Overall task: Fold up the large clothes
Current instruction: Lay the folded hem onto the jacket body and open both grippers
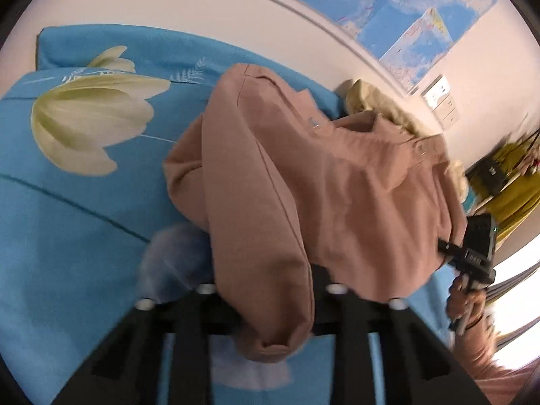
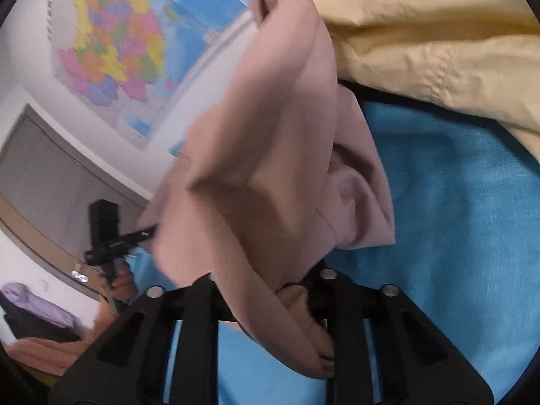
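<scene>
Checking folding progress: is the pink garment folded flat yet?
Not yet: the pink garment hangs bunched and creased between both hand-held grippers, above the blue bedsheet.

Each camera sits just behind its own claw, looking forward and down along the fingers, very close to the pink garment (image 1: 303,182) above the blue bed sheet (image 1: 67,236). The left view faces the right claw (image 1: 472,253); the right view faces the left claw (image 2: 111,239). Both share garment, sheet and wall map (image 2: 111,50).
</scene>
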A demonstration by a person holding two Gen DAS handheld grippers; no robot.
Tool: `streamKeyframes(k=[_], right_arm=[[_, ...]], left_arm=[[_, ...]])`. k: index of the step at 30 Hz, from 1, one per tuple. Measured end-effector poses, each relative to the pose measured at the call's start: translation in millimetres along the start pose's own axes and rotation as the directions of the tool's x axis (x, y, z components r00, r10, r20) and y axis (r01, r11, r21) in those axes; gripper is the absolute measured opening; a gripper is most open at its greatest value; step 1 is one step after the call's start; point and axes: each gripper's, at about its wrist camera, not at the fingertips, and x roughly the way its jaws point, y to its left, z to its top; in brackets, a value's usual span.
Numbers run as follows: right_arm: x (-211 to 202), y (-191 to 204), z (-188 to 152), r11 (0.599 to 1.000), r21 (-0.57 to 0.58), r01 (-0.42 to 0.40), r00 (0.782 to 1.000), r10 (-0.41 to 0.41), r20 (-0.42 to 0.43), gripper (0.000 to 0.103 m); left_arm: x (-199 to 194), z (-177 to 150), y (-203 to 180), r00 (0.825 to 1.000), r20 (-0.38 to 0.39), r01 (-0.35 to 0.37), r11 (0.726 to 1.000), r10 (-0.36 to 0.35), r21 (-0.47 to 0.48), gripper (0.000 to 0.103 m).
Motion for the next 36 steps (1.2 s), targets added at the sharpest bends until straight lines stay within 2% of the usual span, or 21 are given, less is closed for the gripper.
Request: streamKeyframes(k=[2, 6, 8, 9, 11, 12, 13, 14, 16, 17, 19, 20, 22, 23, 26, 28, 29, 30, 31, 33, 36], right_arm=[[-20, 15, -5, 0.998, 0.001, -0.064, 0.998, 0.064, 0.01, 0.014], [-63, 43, -29, 0.994, -0.039, -0.099, 0.995, 0.099, -0.003, 0.012], [-75, 41, -48, 0.998, -0.041, -0.045, 0.998, 0.043, -0.045, 0.018], [-77, 36, -54, 0.999, -0.042, 0.009, 0.998, -0.012, -0.061, 0.03], [-78, 15, -67, 0.985, -0.01, 0.174, 0.979, -0.174, -0.107, 0.048], [-79, 9, -69, 0.975, -0.003, 0.22, 0.969, -0.219, -0.117, 0.066], [-83, 6, -70, 0.958, -0.005, 0.286, 0.953, -0.286, -0.1, 0.084], [-90, 9, -68, 0.935, -0.028, 0.354, 0.933, -0.355, -0.06, 0.089], [-106, 23, -62, 0.898, -0.066, 0.434, 0.901, -0.434, 0.027, 0.09], [-110, 28, -60, 0.896, -0.088, 0.436, 0.9, -0.432, 0.055, 0.09], [-107, 55, -54, 0.903, -0.195, 0.382, 0.924, -0.369, 0.1, 0.09], [-101, 63, -54, 0.894, -0.232, 0.384, 0.923, -0.37, 0.102, 0.09], [-73, 78, -50, 0.856, -0.331, 0.397, 0.915, -0.395, 0.076, 0.087], [-50, 83, -44, 0.834, -0.373, 0.406, 0.908, -0.415, 0.061, 0.086], [0, 78, -30, 0.833, -0.389, 0.392, 0.898, -0.438, -0.033, 0.078], [15, 71, -31, 0.828, -0.4, 0.393, 0.89, -0.451, -0.061, 0.056], [22, 69, -30, 0.819, -0.414, 0.397, 0.886, -0.459, -0.06, 0.043], [20, 64, -30, 0.813, -0.423, 0.4, 0.885, -0.463, -0.052, 0.012], [18, 63, -27, 0.829, -0.41, 0.38, 0.897, -0.438, -0.056, 0.004], [17, 70, -22, 0.843, -0.395, 0.365, 0.911, -0.411, -0.034, 0.003], [1, 86, -13, 0.84, -0.391, 0.376, 0.921, -0.386, 0.057, 0.003]], left_arm=[[-24, -7, -11, 0.998, 0.017, 0.061, 0.998, -0.061, -0.007, 0.018], [-70, -43, -34, 0.99, 0.017, 0.139, 0.99, -0.139, 0.035, 0.019], [-77, -61, -35, 0.99, -0.011, 0.137, 0.989, -0.137, 0.058, 0.029], [-77, -72, -33, 0.998, -0.019, 0.066, 0.995, -0.065, 0.08, 0.04], [-73, -84, -24, 0.991, -0.017, -0.129, 0.988, 0.131, 0.082, 0.043], [-74, -85, -16, 0.976, 0.003, -0.216, 0.975, 0.216, 0.056, 0.05], [-78, -84, -11, 0.973, 0.021, -0.23, 0.973, 0.229, 0.028, 0.056], [-88, -81, -7, 0.975, 0.067, -0.212, 0.977, 0.213, -0.014, 0.061], [-101, -75, -17, 0.976, 0.133, -0.176, 0.984, 0.175, 0.0, 0.071], [-103, -71, -29, 0.974, 0.156, -0.171, 0.984, 0.162, 0.043, 0.082], [-96, -65, -55, 0.973, 0.168, -0.182, 0.974, 0.159, 0.133, 0.085], [-90, -63, -64, 0.975, 0.158, -0.182, 0.97, 0.156, 0.164, 0.085], [-62, -56, -87, 0.977, 0.11, -0.204, 0.947, 0.182, 0.249, 0.085], [-45, -53, -95, 0.969, 0.091, -0.245, 0.927, 0.228, 0.285, 0.085], [-3, -49, -99, 0.95, 0.017, -0.298, 0.891, 0.311, 0.342, 0.084], [15, -51, -91, 0.936, -0.006, -0.325, 0.872, 0.351, 0.365, 0.068], [21, -52, -87, 0.931, -0.015, -0.333, 0.867, 0.364, 0.371, 0.053], [22, -52, -82, 0.935, -0.021, -0.324, 0.874, 0.355, 0.363, 0.037], [23, -49, -78, 0.939, -0.016, -0.316, 0.884, 0.342, 0.345, 0.031], [20, -41, -77, 0.945, 0.008, -0.312, 0.893, 0.327, 0.323, 0.015], [6, -26, -85, 0.955, 0.063, -0.296, 0.908, 0.291, 0.297, 0.007]])
